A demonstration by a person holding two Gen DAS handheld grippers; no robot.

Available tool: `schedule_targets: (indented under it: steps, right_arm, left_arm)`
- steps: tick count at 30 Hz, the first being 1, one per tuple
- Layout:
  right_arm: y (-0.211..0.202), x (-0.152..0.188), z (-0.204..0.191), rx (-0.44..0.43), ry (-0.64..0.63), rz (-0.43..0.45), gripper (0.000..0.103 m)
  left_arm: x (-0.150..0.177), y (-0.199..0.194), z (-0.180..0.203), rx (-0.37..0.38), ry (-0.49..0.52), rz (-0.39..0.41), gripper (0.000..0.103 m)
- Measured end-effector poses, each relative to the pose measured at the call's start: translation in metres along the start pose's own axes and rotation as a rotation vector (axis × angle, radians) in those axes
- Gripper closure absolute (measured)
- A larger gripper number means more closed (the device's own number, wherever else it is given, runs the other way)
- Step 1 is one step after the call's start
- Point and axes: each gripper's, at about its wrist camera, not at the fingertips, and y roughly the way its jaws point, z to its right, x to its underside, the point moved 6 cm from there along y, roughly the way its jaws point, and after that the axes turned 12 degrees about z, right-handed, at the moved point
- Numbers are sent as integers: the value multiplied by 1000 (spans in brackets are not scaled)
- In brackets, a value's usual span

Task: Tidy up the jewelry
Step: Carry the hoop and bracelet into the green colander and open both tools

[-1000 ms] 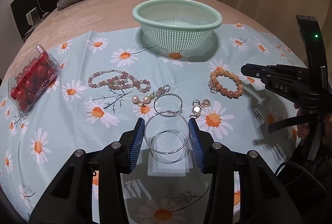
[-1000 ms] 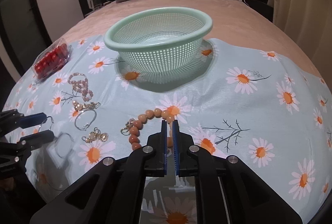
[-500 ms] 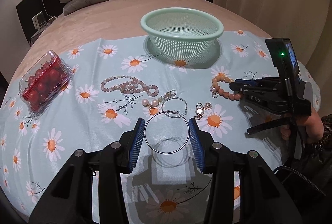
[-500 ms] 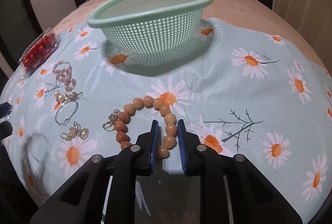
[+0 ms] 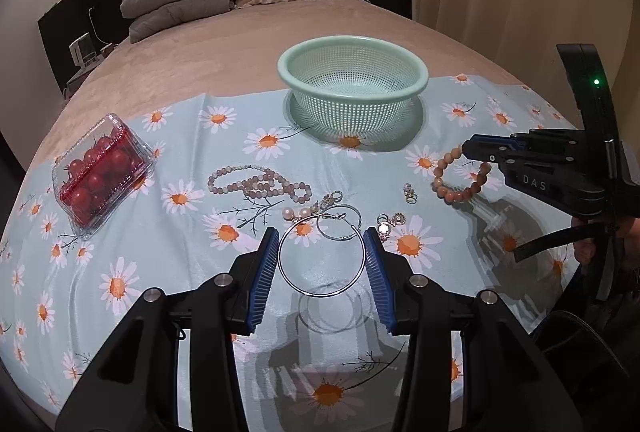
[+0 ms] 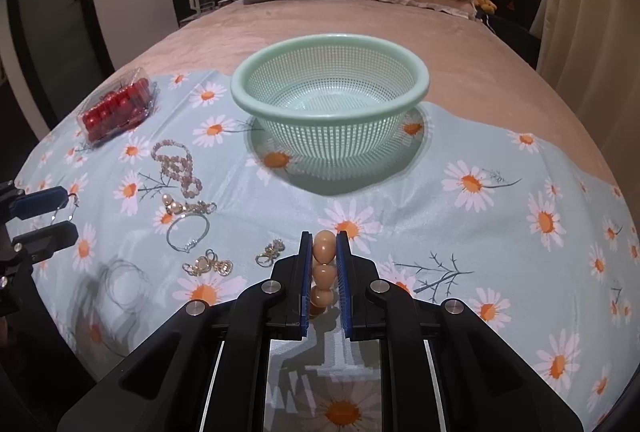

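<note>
The right gripper (image 6: pixel 324 264) is now pinching the peach bead bracelet (image 5: pixel 460 178), which a moment ago was lying flat on the daisy cloth (image 6: pixel 500 232); its jaws have just been closing onto the beads, and the bracelet is hanging clear of the cloth near its right edge. The left gripper (image 5: pixel 322 264) is holding the large hoop earring (image 5: pixel 322 256) between half-spread pads, lifted above its own shadow near the cloth's front edge. Both pieces are looking ready to be carried to the green basket (image 6: pixel 416 88), which is sitting empty at the cloth's far edge. The beaded necklace (image 5: pixel 260 184), the second hoop (image 5: pixel 340 228) and the small earrings (image 6: pixel 208 266) are lying loose mid-cloth, and the clear box (image 5: pixel 120 128) at the left edge is holding only cherry tomatoes
</note>
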Motion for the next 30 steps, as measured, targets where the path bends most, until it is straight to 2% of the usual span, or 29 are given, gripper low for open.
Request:
schedule_targets:
  steps: [11, 18, 27, 30]
  right_arm:
    - [-43, -50, 1, 28, -81, 91, 92]
    - [-57, -84, 5, 45, -105, 142, 92]
    - [-55, -121, 1, 29, -155, 174, 92]
    - [-49, -132, 1, 29, -176, 179, 92]
  left_arm:
    - [-25, -11, -12, 13, -28, 55, 59]
    - [-60, -9, -13, 42, -55, 104, 58]
    - [-98, 16, -17, 27, -30, 138, 58]
    - [-110, 30, -21, 61, -57, 139, 58]
